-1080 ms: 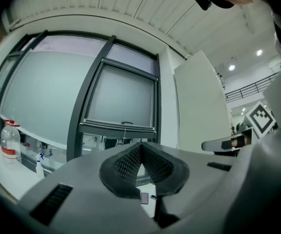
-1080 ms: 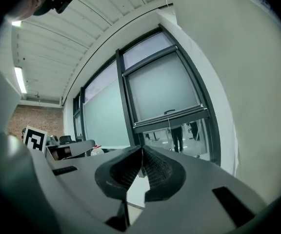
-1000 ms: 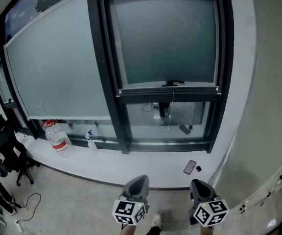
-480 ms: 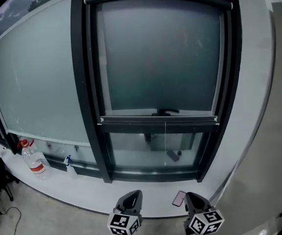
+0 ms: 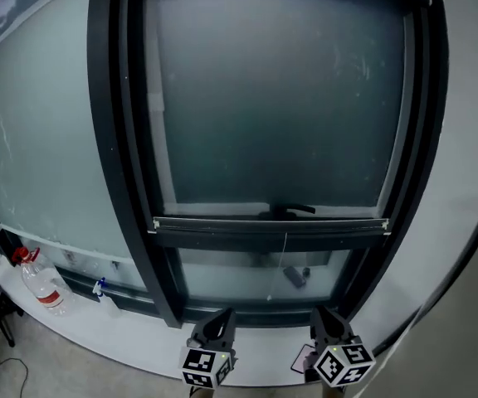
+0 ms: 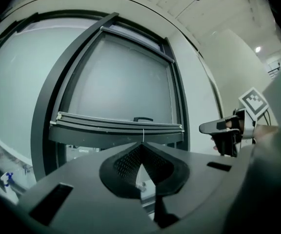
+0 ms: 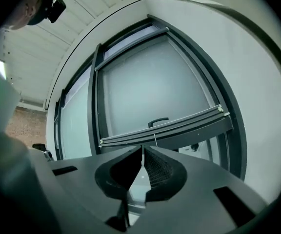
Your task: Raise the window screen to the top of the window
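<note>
Though hanging low, with bottom rail (image 5: 268, 224) across the window's lower part, window screen (image 5: 276, 114) likely light, mesh soft, bar stiff; best taken at middle handle (image 5: 287, 211). Nearer, below: left gripper (image 5: 221, 315) and right gripper (image 5: 320, 313) pinched together, empty.

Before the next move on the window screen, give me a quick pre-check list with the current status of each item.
1. Screen at the top of the window: not ok. Its bottom bar sits low in the frame.
2. Handle on the bar in view and unobstructed: ok.
3. Left gripper ready to grasp: not ok. Its jaws are together and hold nothing.
4. Right gripper ready to grasp: not ok. Its jaws are together and hold nothing.
5. Grippers at the bar: not ok. Both are below it and apart from it.
6. Cord hanging from the bar's middle, free of snags: cannot tell.
</note>
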Action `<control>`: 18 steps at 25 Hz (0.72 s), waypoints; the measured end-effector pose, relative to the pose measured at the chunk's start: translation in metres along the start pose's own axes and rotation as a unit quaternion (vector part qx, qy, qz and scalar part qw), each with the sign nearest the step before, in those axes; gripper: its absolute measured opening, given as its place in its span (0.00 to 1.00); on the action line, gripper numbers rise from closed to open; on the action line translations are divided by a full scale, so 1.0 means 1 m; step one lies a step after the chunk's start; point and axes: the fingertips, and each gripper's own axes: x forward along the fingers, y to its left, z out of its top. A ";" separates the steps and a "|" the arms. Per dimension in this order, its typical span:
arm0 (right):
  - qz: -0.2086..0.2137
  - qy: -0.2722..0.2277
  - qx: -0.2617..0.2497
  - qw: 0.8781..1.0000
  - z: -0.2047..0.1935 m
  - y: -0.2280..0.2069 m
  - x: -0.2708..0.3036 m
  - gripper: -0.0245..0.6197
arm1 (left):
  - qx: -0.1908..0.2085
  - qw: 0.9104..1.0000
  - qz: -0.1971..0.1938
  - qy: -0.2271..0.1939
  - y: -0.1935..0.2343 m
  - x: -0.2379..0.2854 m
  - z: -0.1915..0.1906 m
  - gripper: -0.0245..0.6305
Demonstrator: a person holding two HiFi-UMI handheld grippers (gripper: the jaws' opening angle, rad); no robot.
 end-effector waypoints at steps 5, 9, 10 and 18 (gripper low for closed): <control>0.020 0.020 0.010 1.000 -0.005 -0.041 0.063 0.05 | 0.037 0.999 -0.014 0.011 0.013 0.065 0.006 0.04; 0.044 0.031 -0.006 0.999 -0.009 -0.070 0.101 0.05 | 0.050 0.999 -0.002 -0.016 0.017 0.116 0.007 0.04; 0.052 0.036 -0.020 0.998 -0.008 -0.075 0.111 0.08 | 0.058 0.998 0.000 -0.022 0.019 0.128 0.010 0.04; 0.070 0.089 -0.316 0.942 0.028 -0.093 0.184 0.15 | 0.287 0.957 -0.006 0.053 0.054 0.192 0.026 0.19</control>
